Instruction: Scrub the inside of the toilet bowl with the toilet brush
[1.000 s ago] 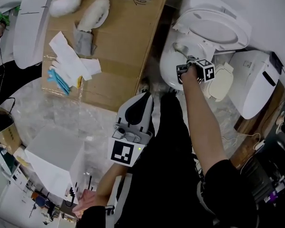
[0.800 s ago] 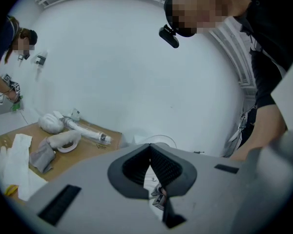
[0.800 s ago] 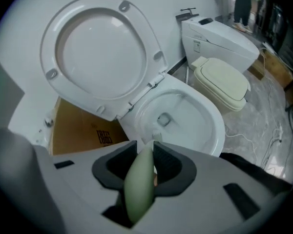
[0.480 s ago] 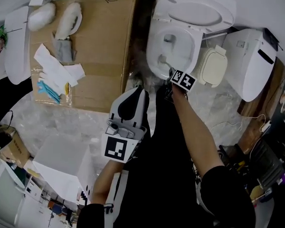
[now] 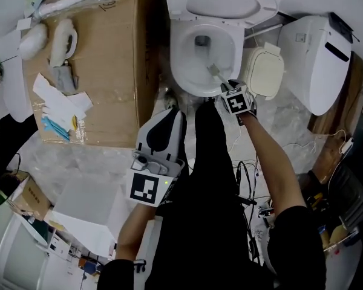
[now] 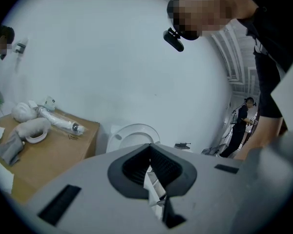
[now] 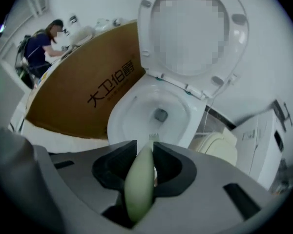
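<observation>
Pale-green toilet brush [image 7: 140,182] handle clamped tight between the right gripper's [image 7: 145,162] jaws, bristles over the toilet bowl [image 7: 136,116].
From the head view, the brush reaches toward 11 o'clock from that gripper, its head inside the white bowl near the rim at 5 o'clock, short of the drain. Lid [image 5: 224,2] stands raised at 12 o'clock. Left gripper [image 6: 151,167] hangs at 7 o'clock of the bowl, jaws pressed together on nothing. Cardboard box [image 5: 118,71] sits at 9 o'clock.
</observation>
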Available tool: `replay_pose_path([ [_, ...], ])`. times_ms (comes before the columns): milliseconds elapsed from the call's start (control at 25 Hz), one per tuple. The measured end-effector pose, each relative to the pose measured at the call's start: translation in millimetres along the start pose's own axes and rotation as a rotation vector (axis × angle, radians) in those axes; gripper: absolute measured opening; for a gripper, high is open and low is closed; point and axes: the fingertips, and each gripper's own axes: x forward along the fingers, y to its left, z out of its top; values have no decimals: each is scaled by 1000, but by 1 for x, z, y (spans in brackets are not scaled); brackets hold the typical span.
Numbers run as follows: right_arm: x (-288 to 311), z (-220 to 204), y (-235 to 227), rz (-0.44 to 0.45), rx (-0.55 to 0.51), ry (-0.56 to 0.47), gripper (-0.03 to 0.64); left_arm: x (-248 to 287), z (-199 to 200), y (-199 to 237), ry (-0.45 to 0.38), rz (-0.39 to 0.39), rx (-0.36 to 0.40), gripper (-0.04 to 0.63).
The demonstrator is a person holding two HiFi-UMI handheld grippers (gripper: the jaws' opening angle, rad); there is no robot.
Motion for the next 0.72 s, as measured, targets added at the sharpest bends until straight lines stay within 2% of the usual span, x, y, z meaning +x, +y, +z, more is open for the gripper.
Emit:
replay_pose_path([
  [80,1,4,-11,-23,-173,12,115,7,-2,-1,2,12,-3,8],
  [160,2,10,-22,-49,-296,10,115,12,-5,-1,2,18,-1,8],
  [240,1,19,-33,-65,-319,-6,115,15,-7,-4,-10,13,5,8],
  [280,-1,25,-38,-66,-283,-23,115,16,-7,-5,-24,9,5,8],
  [360,-9,39,-46,-61,-126,-87,114,18,-6,-8,-42,7,-6,8],
  [440,-20,52,-53,-48,106,-183,115,19,-6,-8,-36,10,-18,8],
  [560,-22,57,-64,-10,544,-294,115,21,-5,-6,-32,13,-19,8],
  [720,9,43,-71,40,1127,-363,115,20,-3,2,-37,21,-16,8],
])
